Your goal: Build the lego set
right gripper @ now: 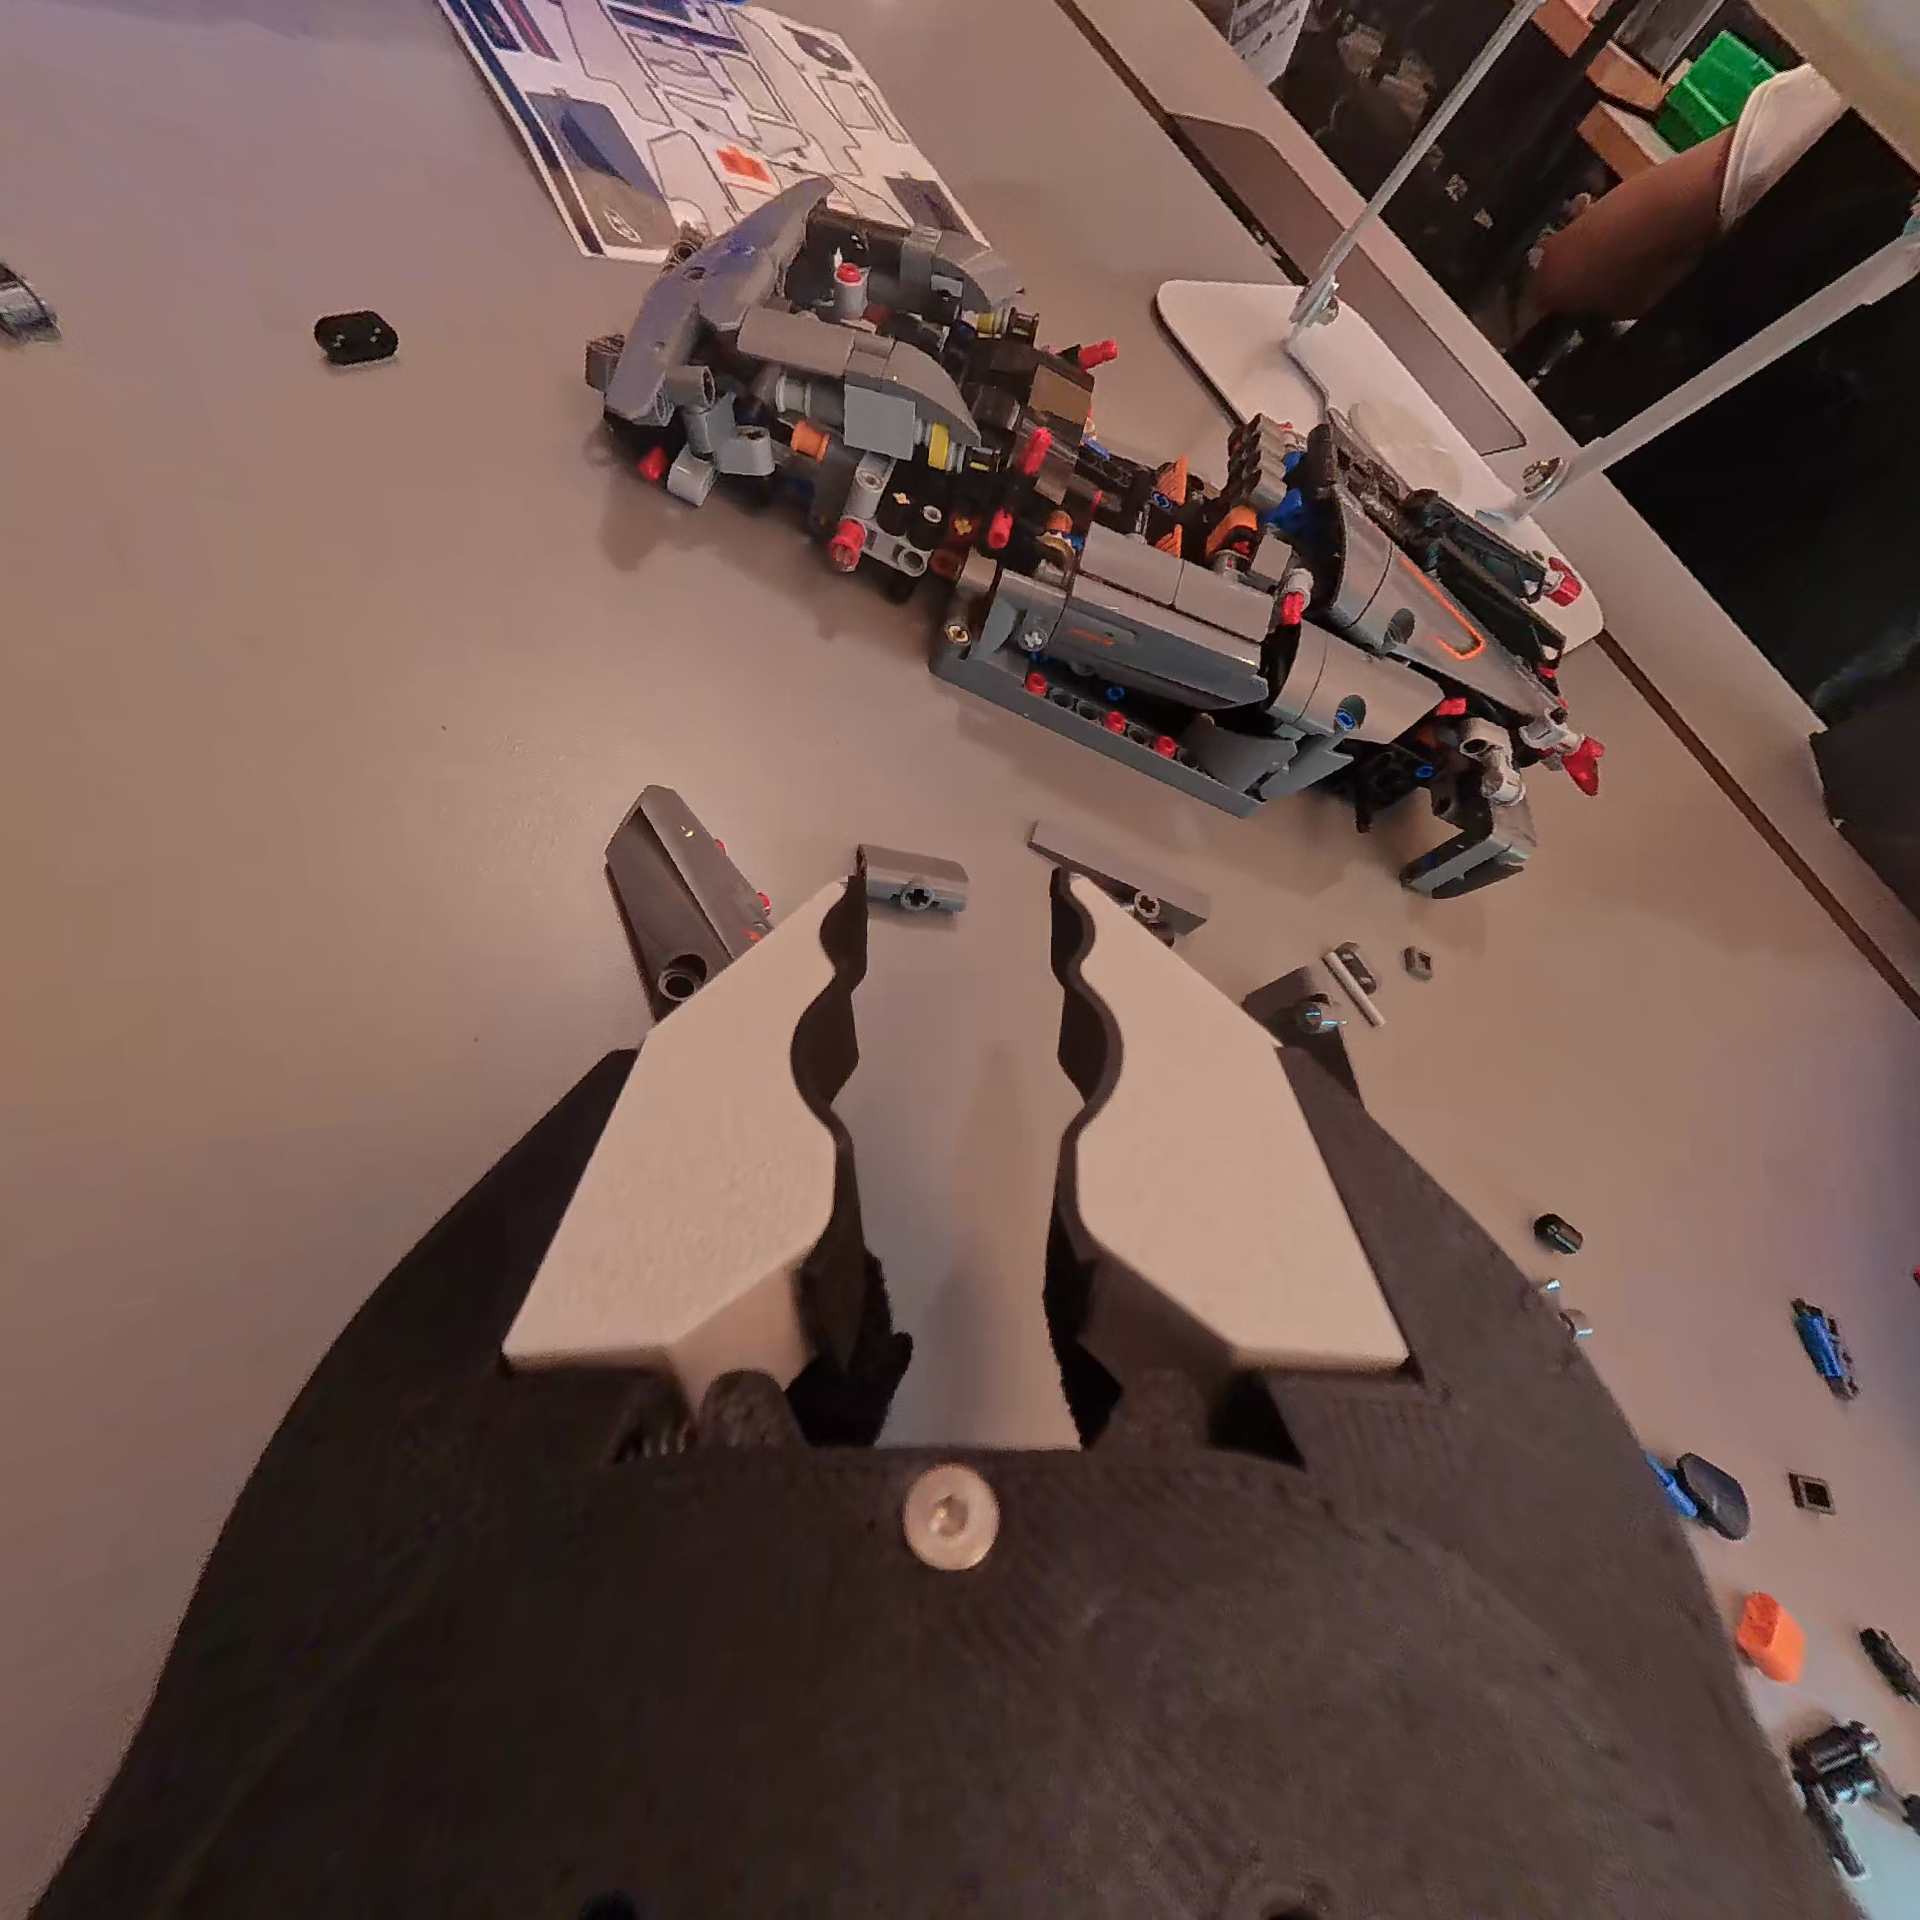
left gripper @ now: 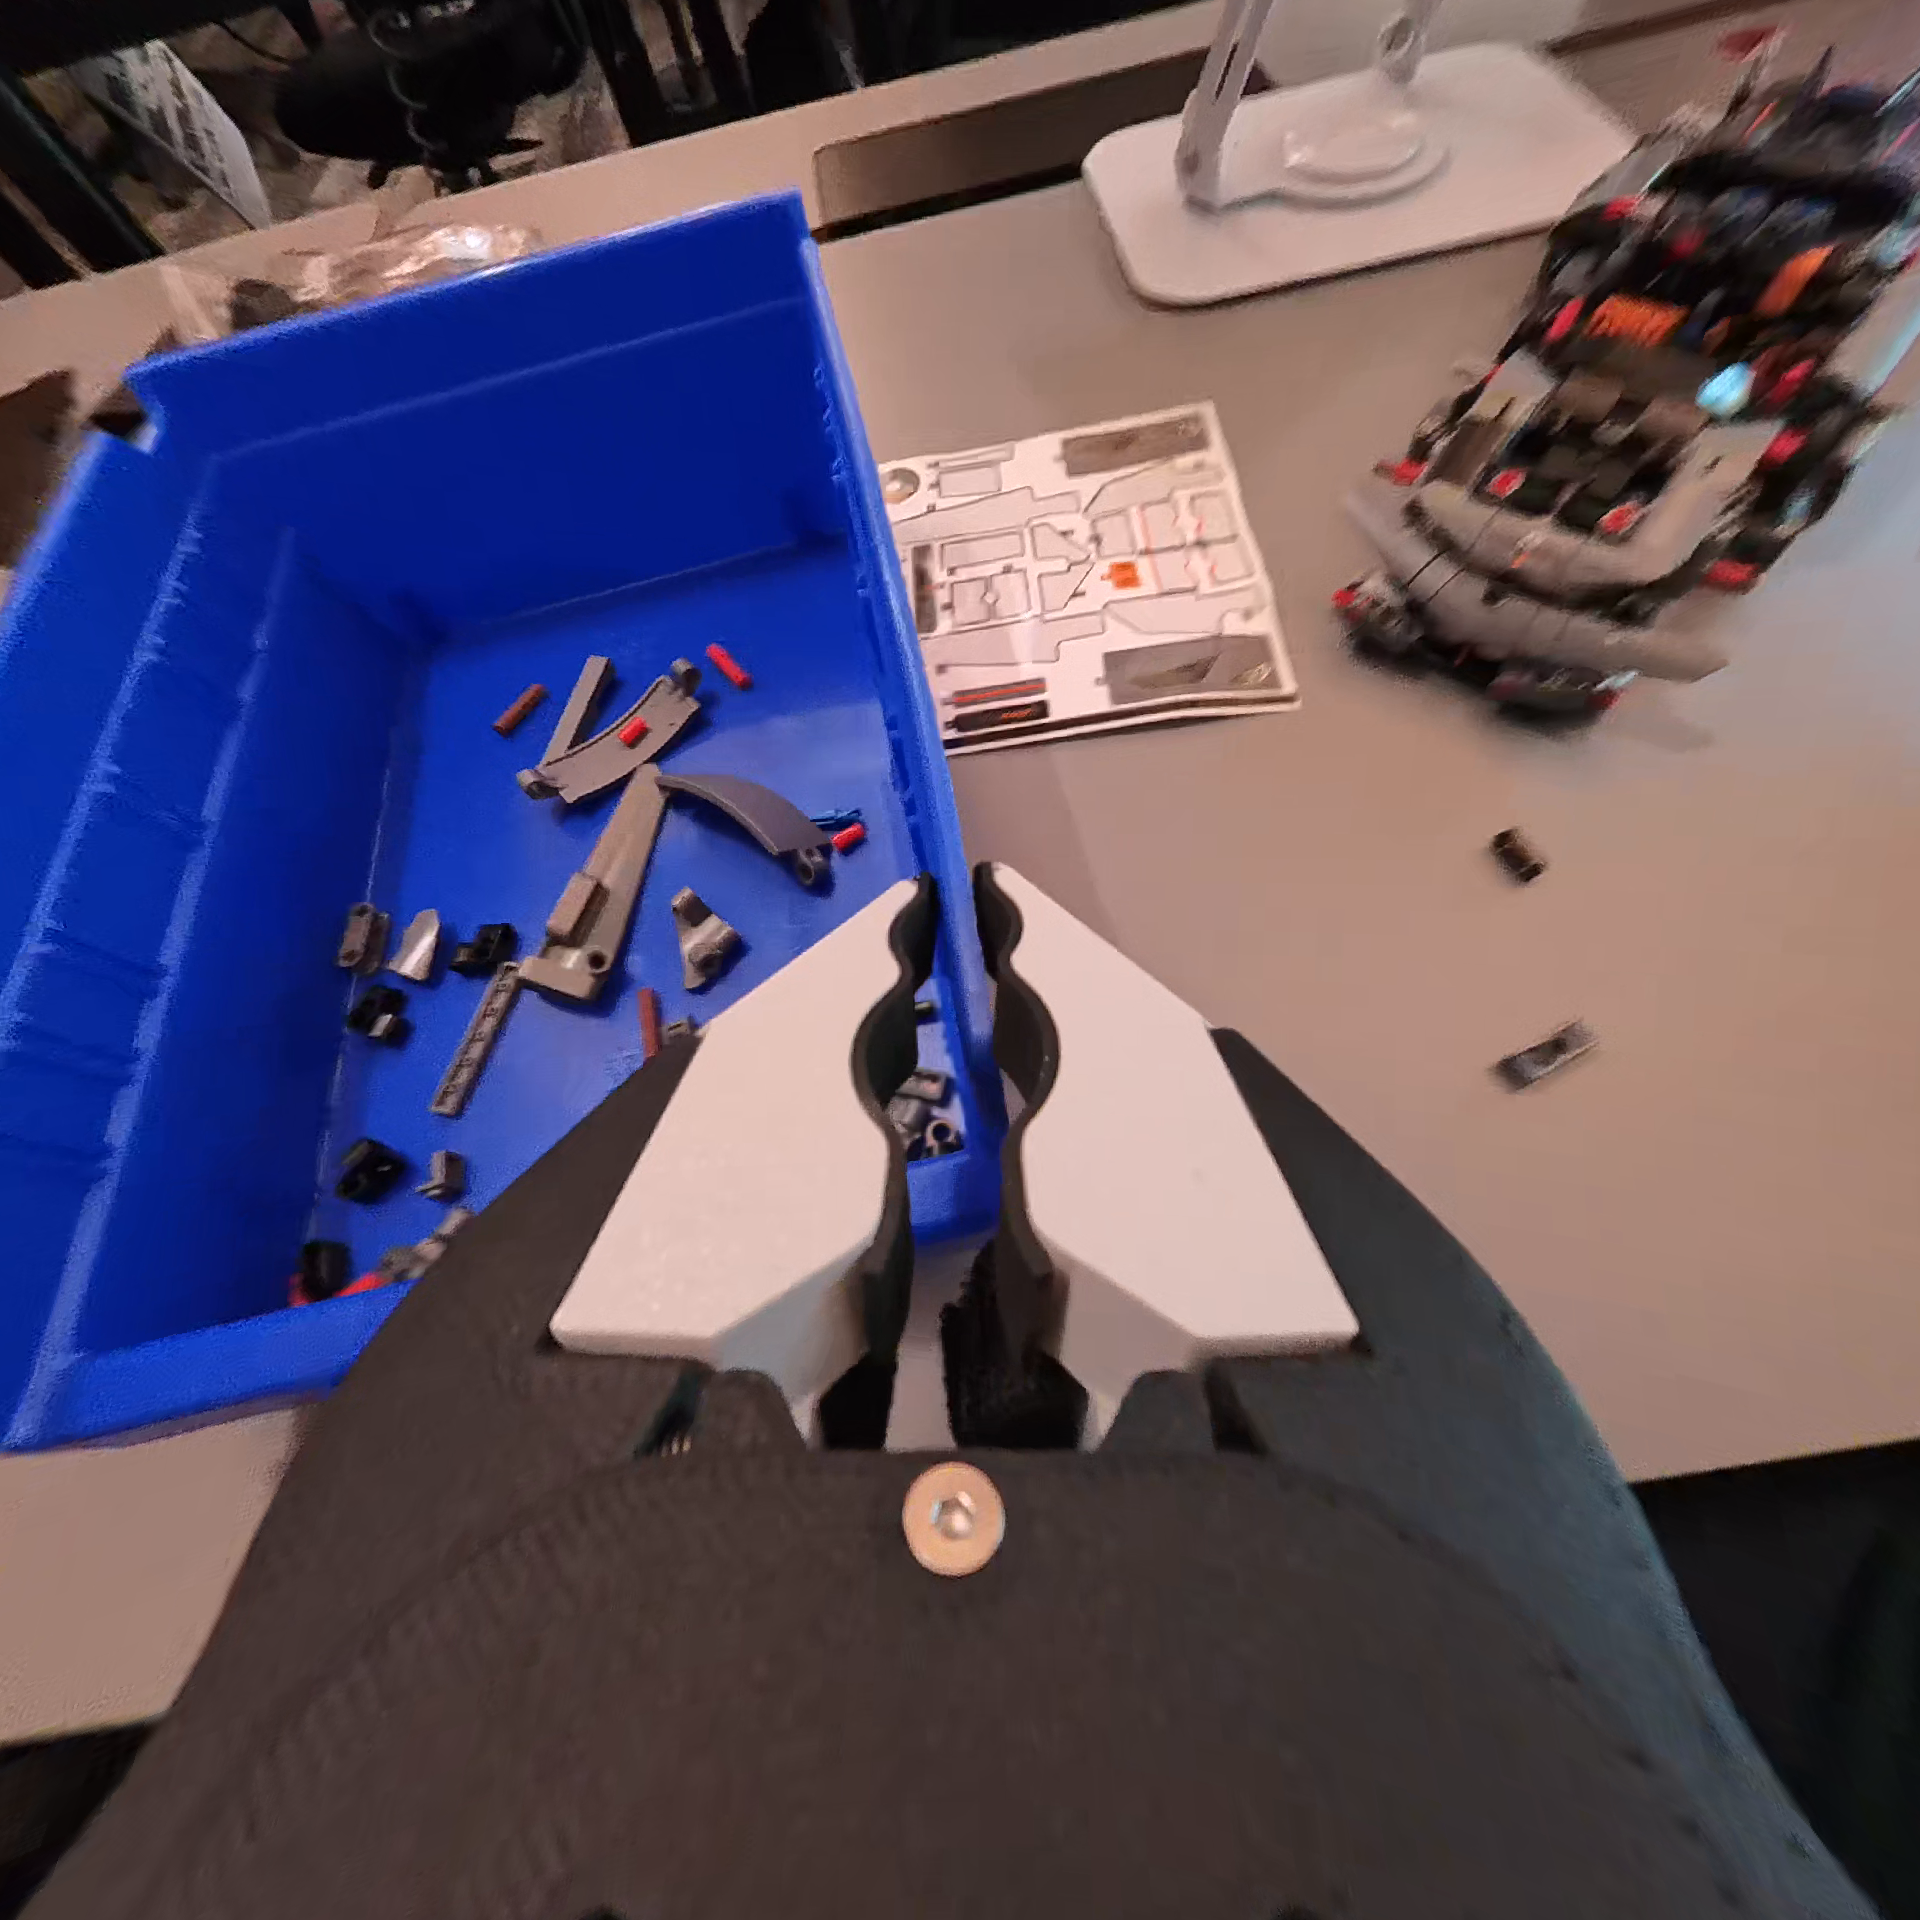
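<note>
The partly built grey, black and red lego car (right gripper: 1091,540) lies on the grey table; it shows blurred in the left wrist view (left gripper: 1631,468). My right gripper (right gripper: 956,883) is open and empty, low over the table. A small grey piece with a cross hole (right gripper: 914,883) lies at its left fingertip, and a flat grey piece (right gripper: 1122,883) at its right fingertip. A dark grey panel (right gripper: 681,894) lies just to the left. My left gripper (left gripper: 951,883) is nearly shut with a narrow gap and holds nothing, over the right wall of a blue bin (left gripper: 468,343) holding several loose parts.
A printed sheet (left gripper: 1091,582) lies between the bin and the car, and shows in the right wrist view (right gripper: 707,125). A white stand base (left gripper: 1351,177) sits behind the car. Small loose pieces (left gripper: 1545,1052) lie on the table, including an orange one (right gripper: 1769,1650). A person's arm (right gripper: 1662,208) is at the far right. Left tips to right tips: about 35 cm.
</note>
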Tool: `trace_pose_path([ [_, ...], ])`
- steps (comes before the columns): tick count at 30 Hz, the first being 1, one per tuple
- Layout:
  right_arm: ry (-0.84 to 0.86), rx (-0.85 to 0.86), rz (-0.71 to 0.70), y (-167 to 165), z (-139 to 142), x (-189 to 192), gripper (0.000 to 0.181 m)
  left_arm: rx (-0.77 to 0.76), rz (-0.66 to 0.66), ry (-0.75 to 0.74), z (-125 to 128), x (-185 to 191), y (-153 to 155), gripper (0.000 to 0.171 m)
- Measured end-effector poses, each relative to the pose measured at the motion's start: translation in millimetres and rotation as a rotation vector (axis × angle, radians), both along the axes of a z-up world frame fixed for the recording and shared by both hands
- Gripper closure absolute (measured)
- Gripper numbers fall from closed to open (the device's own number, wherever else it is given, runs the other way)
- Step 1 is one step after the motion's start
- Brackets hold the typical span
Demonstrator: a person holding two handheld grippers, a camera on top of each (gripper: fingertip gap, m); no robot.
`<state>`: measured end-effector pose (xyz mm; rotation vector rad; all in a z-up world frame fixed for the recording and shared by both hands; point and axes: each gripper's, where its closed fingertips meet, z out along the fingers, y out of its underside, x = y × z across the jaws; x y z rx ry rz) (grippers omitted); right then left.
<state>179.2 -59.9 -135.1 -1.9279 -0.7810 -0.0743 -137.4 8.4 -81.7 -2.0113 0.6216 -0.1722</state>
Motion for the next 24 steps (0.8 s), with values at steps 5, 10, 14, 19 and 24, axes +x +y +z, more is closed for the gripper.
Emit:
trace_pose_path([
  [5,-0.011,0.003,-0.003,0.2,-0.5,0.0,0.147,0.04,-0.111,-0.082,11.9,28.4,-12.8,0.125],
  [10,-0.023,0.003,-0.012,1.0,-1.5,1.0,0.147,0.122,-0.139,-0.075,50.0,-22.1,-13.9,0.14],
  [14,-0.046,-0.004,-0.024,2.1,-4.5,2.3,0.147,0.1,-0.077,0.046,54.9,-83.4,-1.1,0.155],
  [19,-0.079,-0.014,-0.05,4.1,-8.4,6.5,0.146,0.037,-0.087,0.2,45.9,-118.3,12.8,0.168],
  [24,-0.11,-0.02,-0.075,6.3,-11.8,10.2,0.145,-0.018,-0.163,0.261,36.4,-123.9,19.9,0.169],
])
